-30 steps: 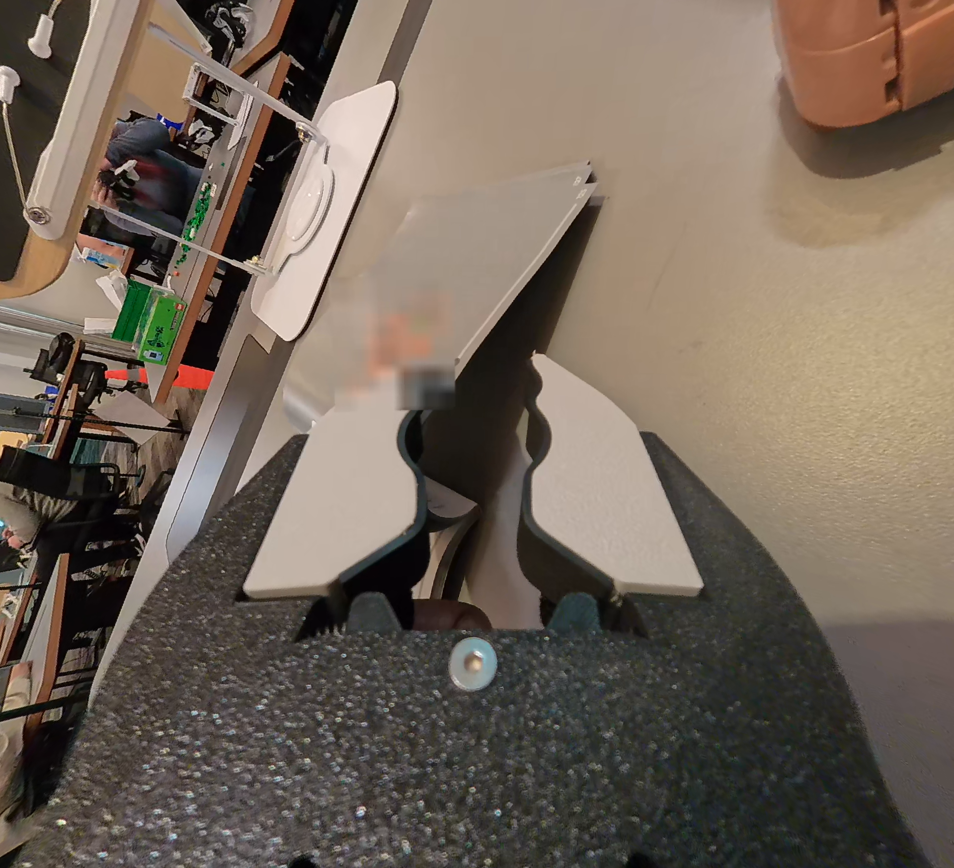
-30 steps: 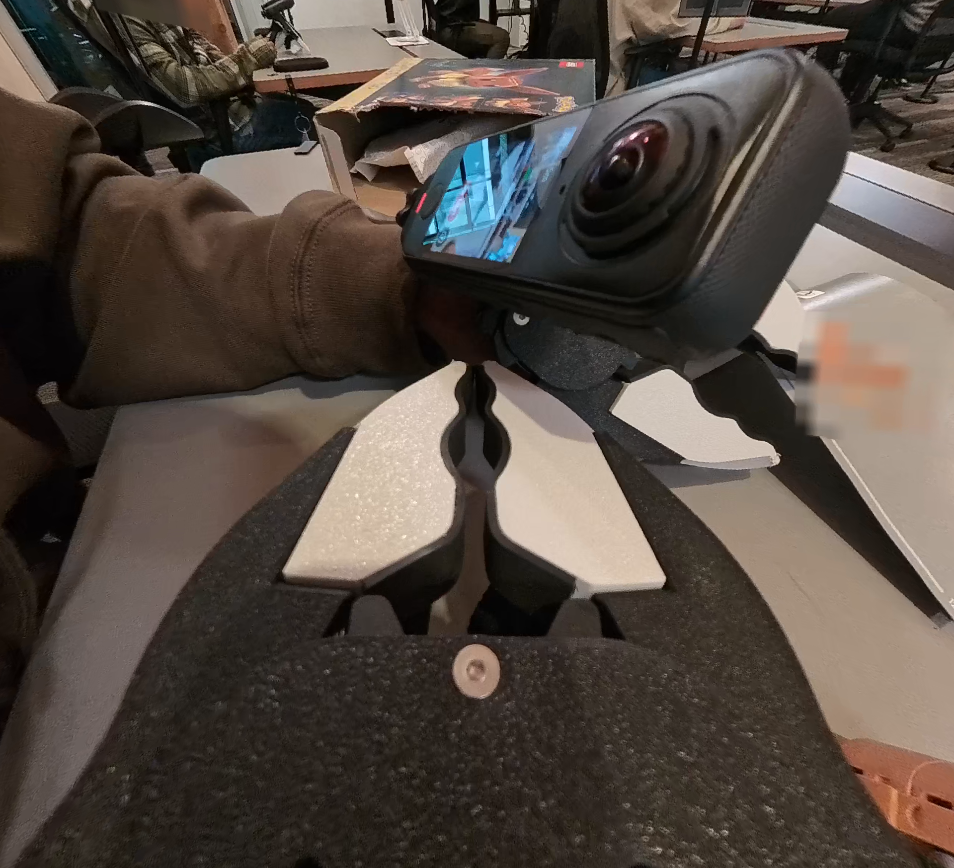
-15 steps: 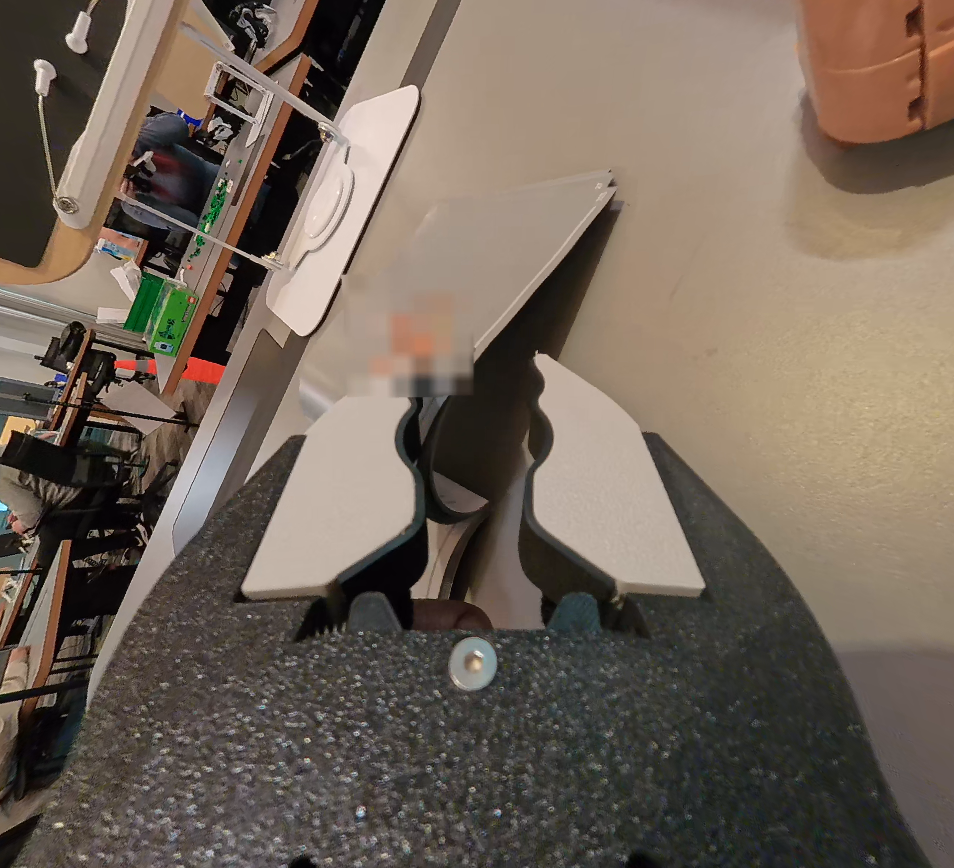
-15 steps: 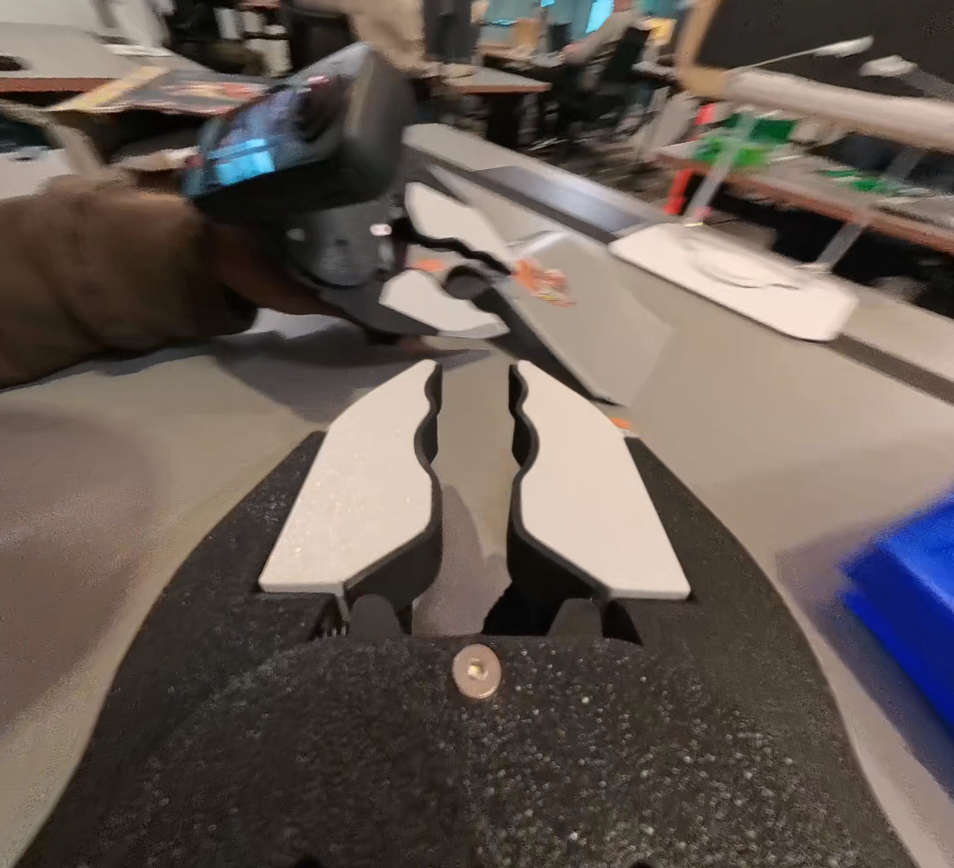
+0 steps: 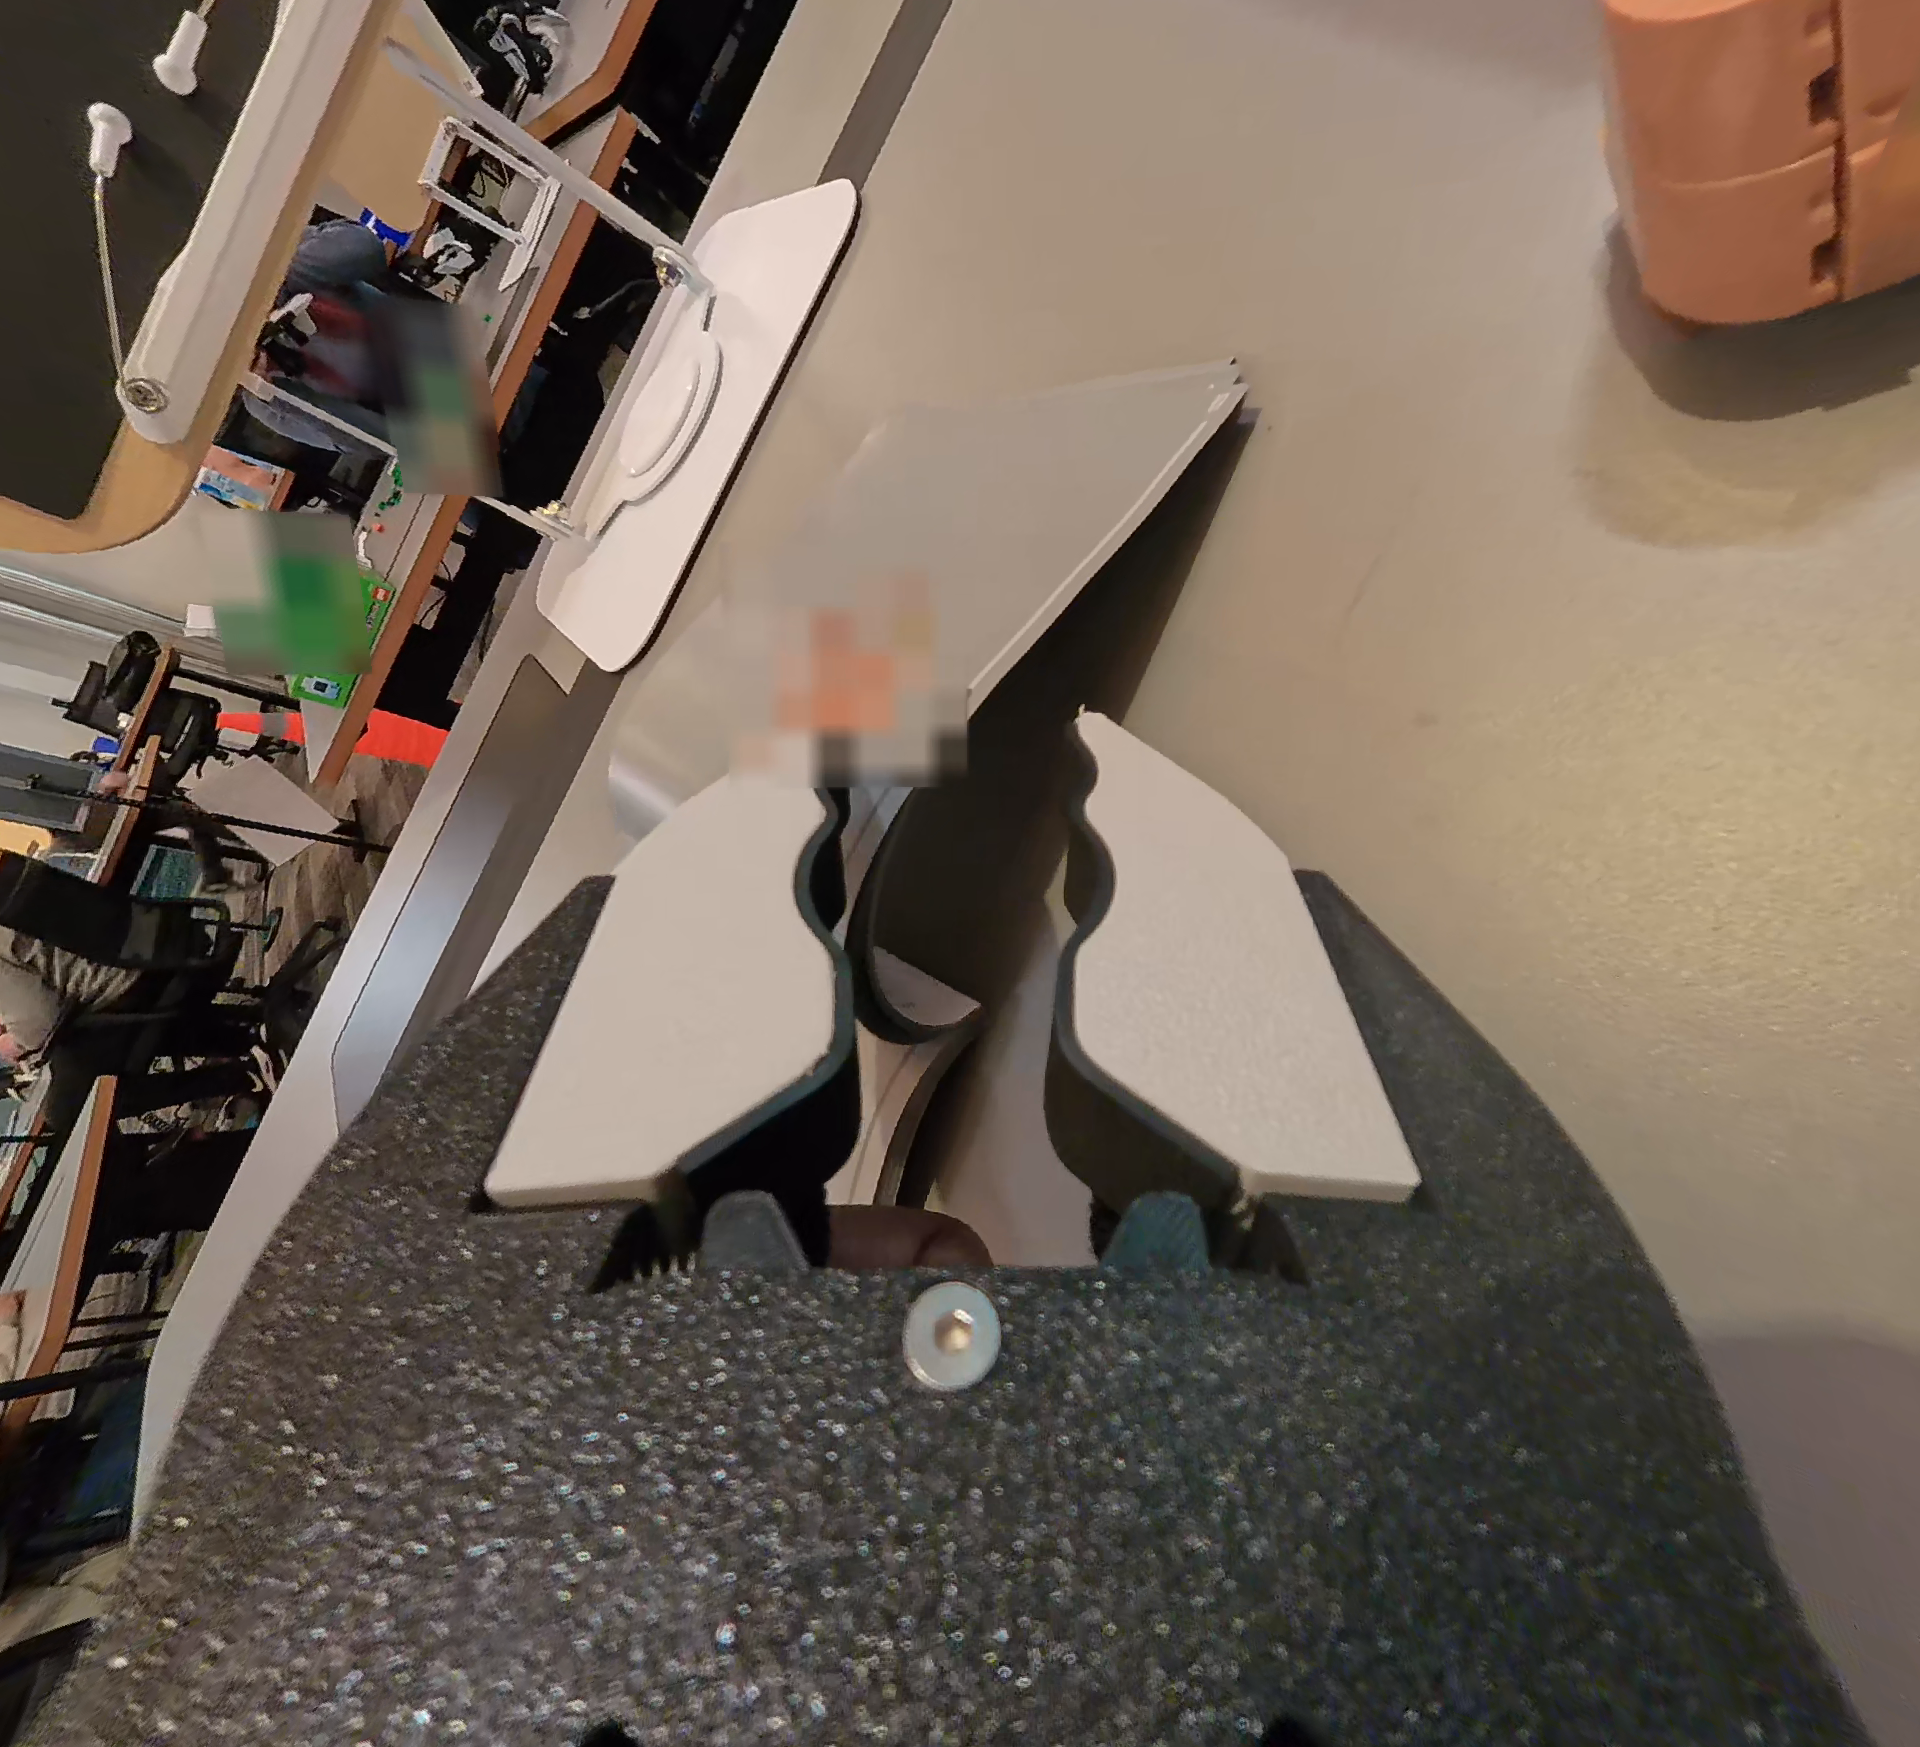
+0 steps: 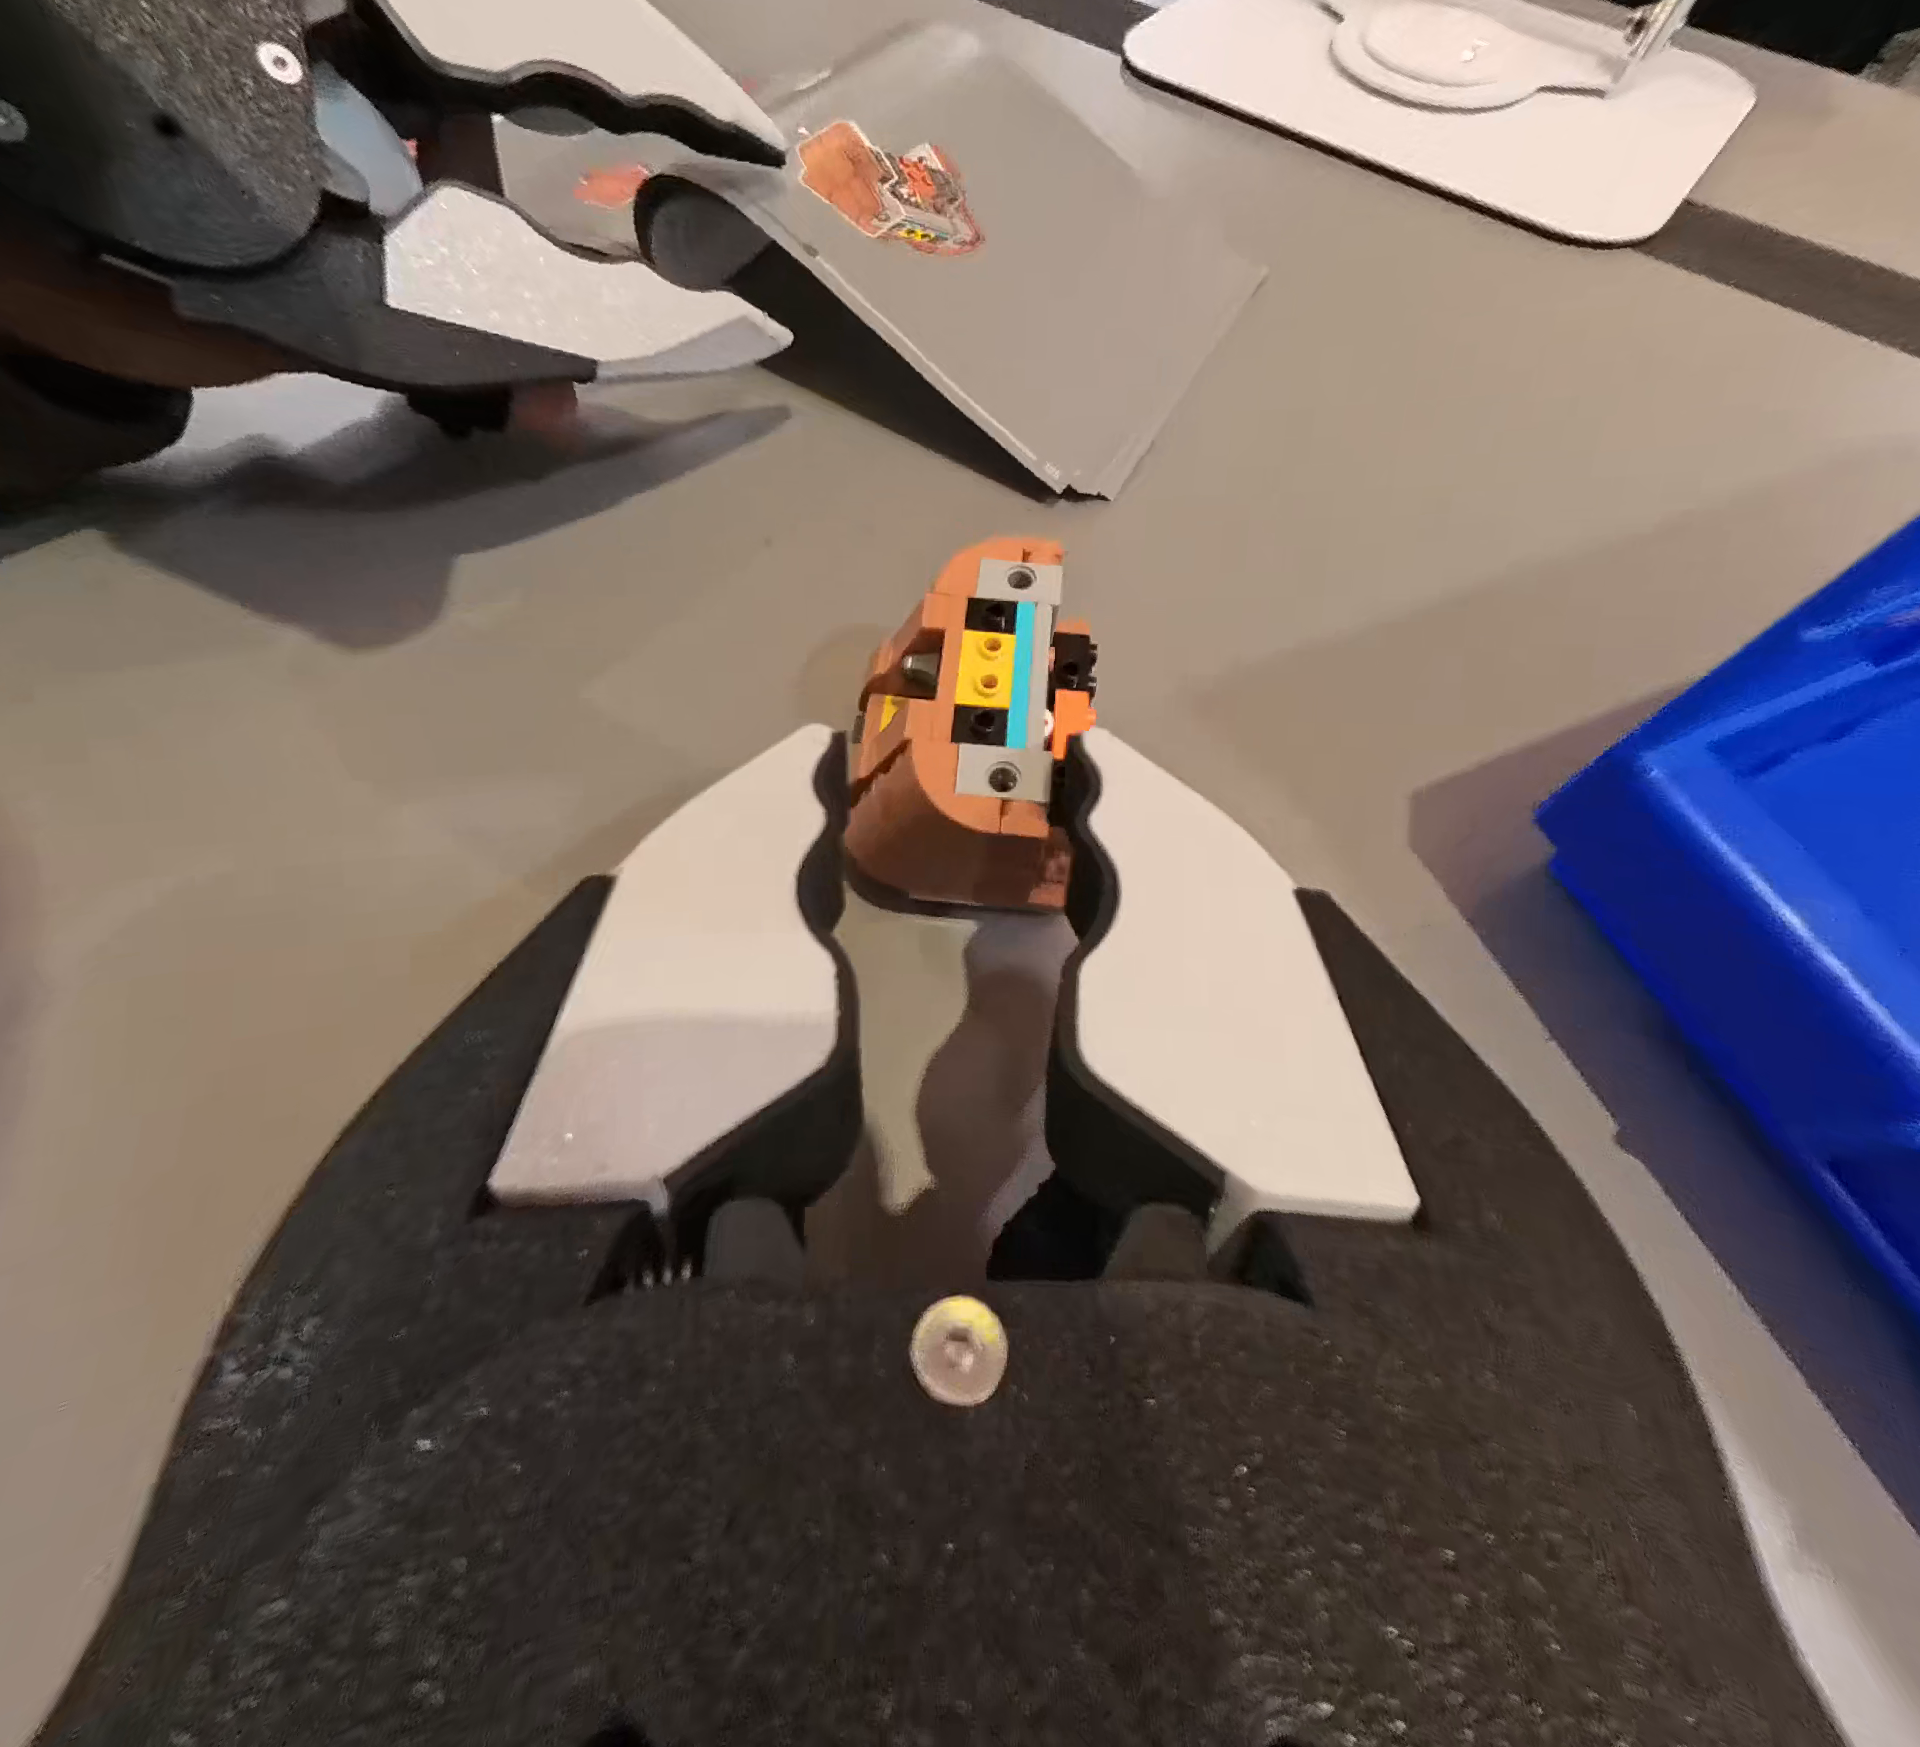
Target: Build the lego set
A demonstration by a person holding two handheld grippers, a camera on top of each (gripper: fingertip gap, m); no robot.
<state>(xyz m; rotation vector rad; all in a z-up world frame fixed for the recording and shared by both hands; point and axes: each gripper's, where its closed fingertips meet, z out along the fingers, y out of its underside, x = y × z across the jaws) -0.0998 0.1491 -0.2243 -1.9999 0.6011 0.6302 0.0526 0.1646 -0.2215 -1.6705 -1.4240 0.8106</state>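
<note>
Swung round from the left gripper (image 6: 717,243), the right gripper (image 6: 956,793) now straddles the brown lego build (image 6: 966,741) on the grey table (image 6: 416,762), jaws apart and unclamped, probably lining up a pickup, while the left's parted jaws prop the instruction booklet (image 6: 1039,284) open for reading.

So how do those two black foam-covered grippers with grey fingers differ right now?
The left gripper is turned on its side, one finger above the other, whereas the right gripper is level, fingers side by side. The left gripper's fingers straddle a lifted, curling page of the grey instruction booklet; the right gripper's bracket the orange-brown lego model standing on the grey table, contact unclear. Both have open jaws.
</note>
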